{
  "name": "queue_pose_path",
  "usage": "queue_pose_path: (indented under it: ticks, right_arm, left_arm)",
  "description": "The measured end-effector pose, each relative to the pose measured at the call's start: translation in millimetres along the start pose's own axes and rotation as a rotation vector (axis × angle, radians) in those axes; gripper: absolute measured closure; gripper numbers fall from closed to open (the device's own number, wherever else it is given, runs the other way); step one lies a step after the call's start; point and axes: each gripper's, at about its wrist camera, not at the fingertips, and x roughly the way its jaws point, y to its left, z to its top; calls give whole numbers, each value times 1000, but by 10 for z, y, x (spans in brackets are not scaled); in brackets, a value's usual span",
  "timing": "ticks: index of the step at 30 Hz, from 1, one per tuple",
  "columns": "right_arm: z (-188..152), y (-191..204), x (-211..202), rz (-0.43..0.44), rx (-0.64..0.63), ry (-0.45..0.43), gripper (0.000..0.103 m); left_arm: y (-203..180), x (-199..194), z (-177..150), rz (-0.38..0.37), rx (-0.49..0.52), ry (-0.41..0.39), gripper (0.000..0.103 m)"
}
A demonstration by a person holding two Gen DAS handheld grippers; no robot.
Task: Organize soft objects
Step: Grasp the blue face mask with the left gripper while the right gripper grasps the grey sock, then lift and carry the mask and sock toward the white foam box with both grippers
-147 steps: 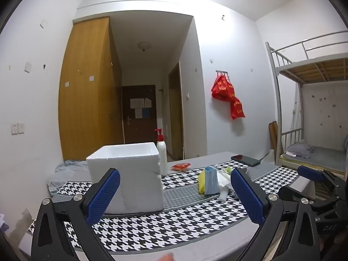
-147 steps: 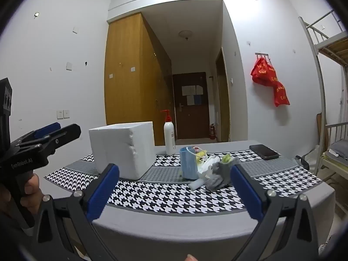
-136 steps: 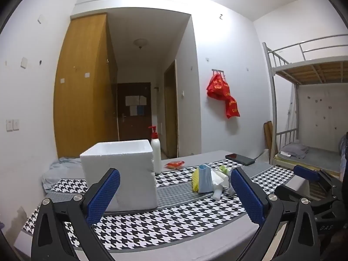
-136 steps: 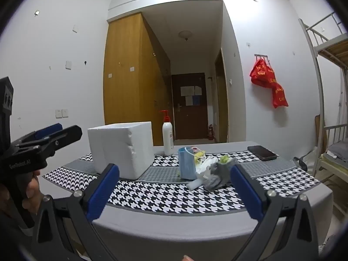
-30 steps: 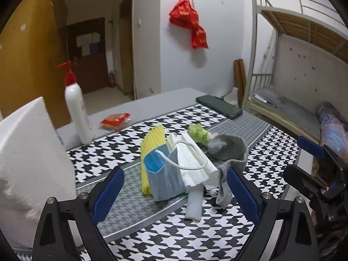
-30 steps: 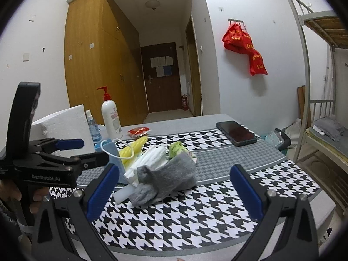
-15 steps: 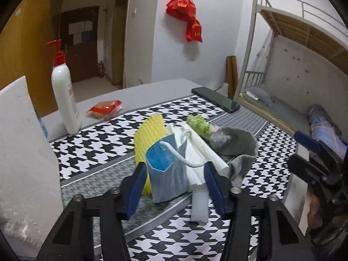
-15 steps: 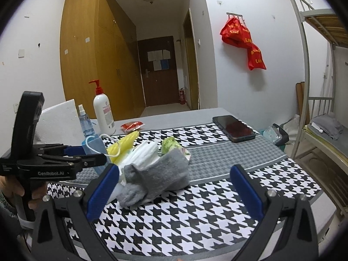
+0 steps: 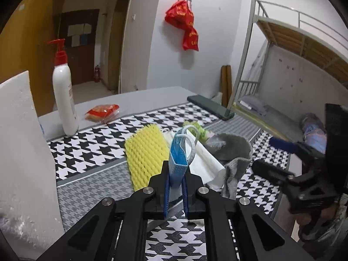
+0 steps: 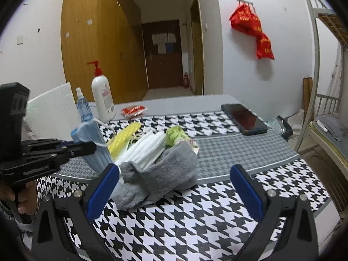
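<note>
My left gripper (image 9: pixel 175 186) is shut on a blue face mask (image 9: pixel 178 152), which stands upright between its blue pads; it also shows in the right wrist view (image 10: pixel 91 139). Beside the mask lie a yellow foam net (image 9: pixel 144 155), white folded sheets (image 9: pixel 206 158), a grey sock (image 9: pixel 235 150) and a green packet (image 9: pixel 199 129). My right gripper (image 10: pixel 174 187) is open, just in front of the grey sock (image 10: pixel 161 176), with nothing between its fingers.
A white foam box (image 9: pixel 19 152) stands at the left. A pump bottle (image 9: pixel 64 95), a small spray bottle (image 10: pixel 83 108) and a red snack packet (image 9: pixel 102 112) sit behind the pile. A black phone (image 10: pixel 243 118) lies at the right. A bunk bed (image 9: pixel 293 69) stands beyond the table.
My left gripper has closed on the blue face mask after moving in on the pile. My right gripper has moved closer to the grey sock and stays open.
</note>
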Motion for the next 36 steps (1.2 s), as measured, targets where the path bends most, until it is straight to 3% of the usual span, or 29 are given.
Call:
queue_pose_path:
  ticks: [10,16,18,25,30,32,36]
  right_arm:
    - [103,-25,237,-1,19,96,0]
    - [86,-66,341,42,47,127,1]
    - [81,-87,363,59,61,142,17]
    - [26,-120,421,68,52,185,48]
    - [-26,-136,456,60,43,207,83]
    - [-20,-156,416,61,44,193,89]
    - [15,-205,305,48,48,162,91]
  left_arm:
    - [14,-32,-22,-9,-16,-22,93]
    - [34,-35,-19,-16,-31,-21,93]
    - [36,-26,-21,-11,-31,-21,93]
    - [8,-11,-27,-8,-22,-14,93]
    - [10,-9,-29,-8,-25,-14,93]
    - [9,-12,-26,-8,-25,-17,93]
    - [-1,-33,-21,-12,-21,-26,93]
